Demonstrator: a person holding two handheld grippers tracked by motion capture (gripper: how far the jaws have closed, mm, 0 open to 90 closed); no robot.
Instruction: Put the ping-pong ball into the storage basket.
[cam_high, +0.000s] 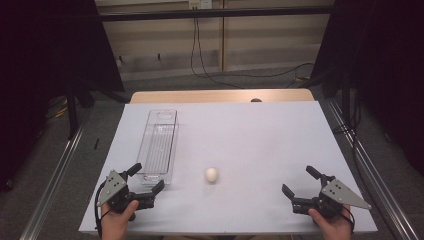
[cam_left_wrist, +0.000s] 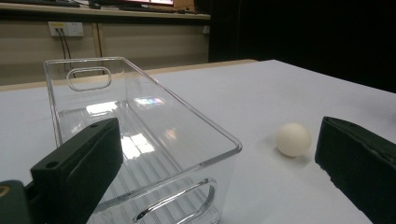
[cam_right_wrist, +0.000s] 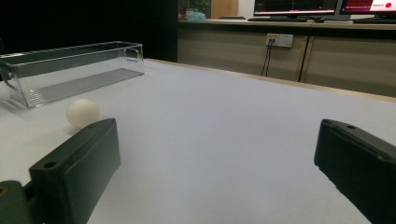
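While both grippers, left (cam_high: 148, 183) and right (cam_high: 300, 182), wait with fingers wide open and empty, the white egg (cam_high: 211, 174) sits on the bench (cam_high: 260, 135) beside the clear bin (cam_high: 159, 145), so grabbing it gently looks next.

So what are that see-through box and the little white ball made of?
The box looks like clear hard plastic, glossy: you see the table through its walls, which catch bright reflections, and its floor is ribbed. The ball is off-white and matte, with no shine; plastic or a real egg, I cannot tell.

Lab: monitors (cam_right_wrist: 322, 6), black curtains (cam_high: 47, 60)
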